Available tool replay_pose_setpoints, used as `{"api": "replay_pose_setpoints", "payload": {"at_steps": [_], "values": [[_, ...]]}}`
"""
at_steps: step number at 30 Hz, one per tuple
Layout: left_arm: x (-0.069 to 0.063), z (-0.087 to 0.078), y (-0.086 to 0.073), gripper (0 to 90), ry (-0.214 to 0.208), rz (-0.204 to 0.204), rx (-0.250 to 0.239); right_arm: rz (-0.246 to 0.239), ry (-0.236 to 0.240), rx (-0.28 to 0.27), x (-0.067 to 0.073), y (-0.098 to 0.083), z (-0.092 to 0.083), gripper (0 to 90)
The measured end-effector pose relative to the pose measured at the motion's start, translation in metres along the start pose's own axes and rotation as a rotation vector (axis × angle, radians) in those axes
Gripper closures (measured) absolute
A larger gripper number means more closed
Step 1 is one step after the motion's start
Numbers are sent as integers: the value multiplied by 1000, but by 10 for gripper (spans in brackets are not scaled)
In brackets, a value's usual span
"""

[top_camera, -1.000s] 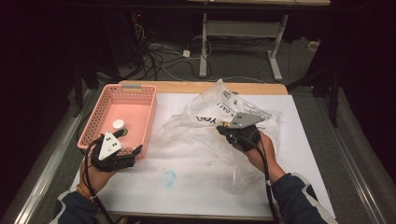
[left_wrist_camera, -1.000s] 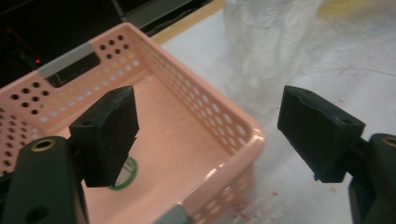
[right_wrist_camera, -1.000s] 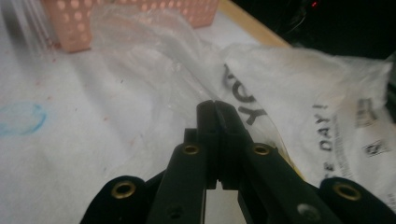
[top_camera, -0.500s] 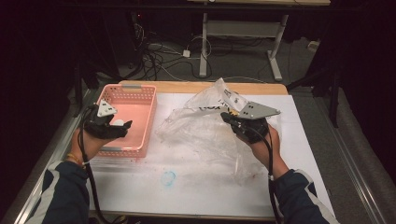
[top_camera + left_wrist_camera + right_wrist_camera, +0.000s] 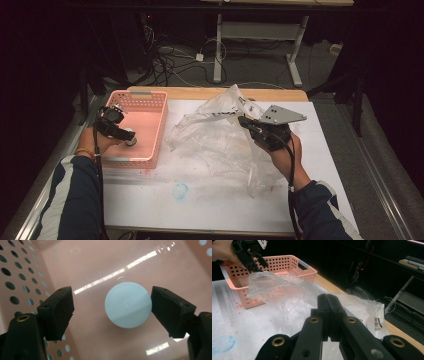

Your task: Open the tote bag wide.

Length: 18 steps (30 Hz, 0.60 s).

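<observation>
A white round cap-like piece (image 5: 128, 304) lies on the floor of the pink perforated basket (image 5: 161, 131). My left gripper (image 5: 112, 296) hangs over it, open, one jaw on each side, neither pad pressing on it. From the high view, the left gripper (image 5: 118, 128) reaches into the basket from its left wall, the white piece (image 5: 131, 135) just beyond it. My right gripper (image 5: 246, 122) is shut on a crumpled clear plastic bag (image 5: 215, 142) and holds its upper edge off the table. In the right gripper view, the jaws (image 5: 328, 298) meet on the bag's film (image 5: 274, 283).
A white sheet (image 5: 215, 200) covers the wooden table, with a blue smear (image 5: 180, 190) near the front. The basket (image 5: 287, 260) stands at the table's left. Cables and desk legs (image 5: 218, 50) lie on the dark floor beyond the far edge.
My left hand moved from the table's front left up to the basket and reached inside, over the white piece. The right gripper raised the bag slightly and kept its grip.
</observation>
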<state>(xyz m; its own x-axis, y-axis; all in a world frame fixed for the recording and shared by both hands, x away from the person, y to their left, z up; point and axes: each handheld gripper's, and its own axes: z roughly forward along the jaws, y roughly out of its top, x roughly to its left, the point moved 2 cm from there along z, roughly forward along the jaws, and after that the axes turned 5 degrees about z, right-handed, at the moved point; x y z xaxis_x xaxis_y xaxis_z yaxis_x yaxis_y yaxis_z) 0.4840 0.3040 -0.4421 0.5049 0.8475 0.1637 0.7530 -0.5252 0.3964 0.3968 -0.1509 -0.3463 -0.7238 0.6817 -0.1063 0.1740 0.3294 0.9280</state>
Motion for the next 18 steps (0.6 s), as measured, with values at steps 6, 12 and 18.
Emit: {"api": "replay_pose_setpoints", "payload": {"at_steps": [6, 12, 18], "values": [[0, 12, 4, 318, -56, 17, 55, -11, 9, 7, 2, -2, -1, 900], [2, 15, 3, 481, -92, 21, 51, -10, 27, 26, 1, -7, 2, 900], [4, 14, 3, 487, -77, 36, 36, 4, 26, 21, -2, -9, 2, 900]]}}
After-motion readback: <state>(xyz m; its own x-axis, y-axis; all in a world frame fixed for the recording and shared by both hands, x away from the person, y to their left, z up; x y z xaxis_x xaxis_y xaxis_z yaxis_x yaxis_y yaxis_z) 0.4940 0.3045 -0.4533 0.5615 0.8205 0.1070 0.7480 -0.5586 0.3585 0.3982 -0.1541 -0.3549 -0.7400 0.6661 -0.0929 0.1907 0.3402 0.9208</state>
